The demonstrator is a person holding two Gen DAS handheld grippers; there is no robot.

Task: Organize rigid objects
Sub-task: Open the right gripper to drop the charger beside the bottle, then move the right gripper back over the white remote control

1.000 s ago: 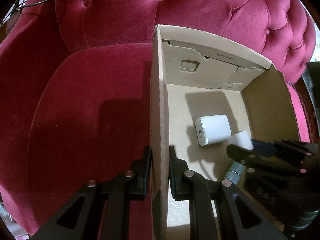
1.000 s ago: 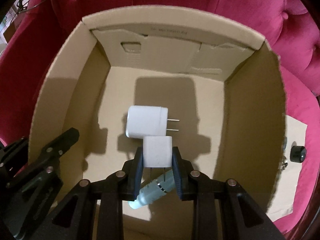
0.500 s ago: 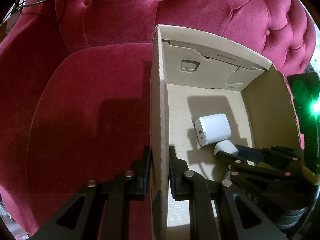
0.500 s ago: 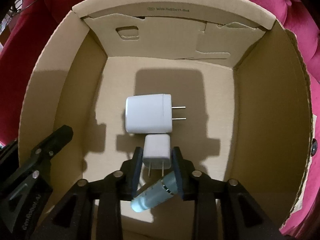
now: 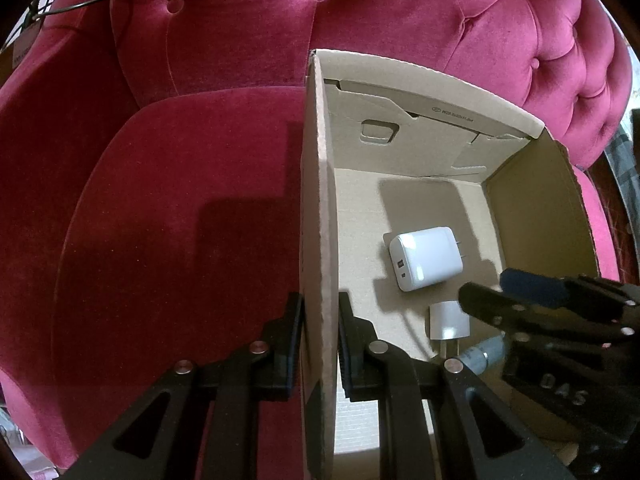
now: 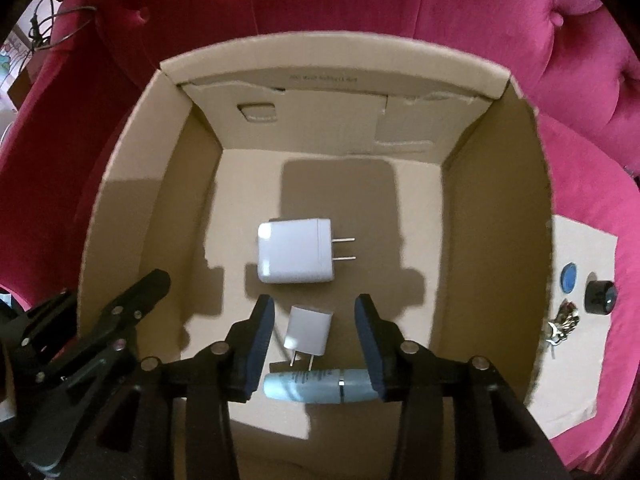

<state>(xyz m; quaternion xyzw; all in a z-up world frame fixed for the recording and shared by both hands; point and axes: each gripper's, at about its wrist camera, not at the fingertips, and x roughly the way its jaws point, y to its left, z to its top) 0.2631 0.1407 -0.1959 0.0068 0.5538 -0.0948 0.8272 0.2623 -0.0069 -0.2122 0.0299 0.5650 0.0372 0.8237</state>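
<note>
Above small charger (image 6: pixel 307 330), right tongs (image 6: pixel 314 344) apart.

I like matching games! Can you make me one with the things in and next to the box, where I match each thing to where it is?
Things:
1. big white charger
2. small white charger
3. pale blue tube
4. blue cap

Places:
A. outside the box, on flat cardboard
B. box floor, middle
C. between the open right claw fingers
D. nearest the camera, lying sideways

Pairs: 1-B, 2-C, 3-D, 4-A

Crimson tufted velvet sofa (image 5: pixel 200 200), buttoned backrest, dim indoor light w/ hard shadows
</note>
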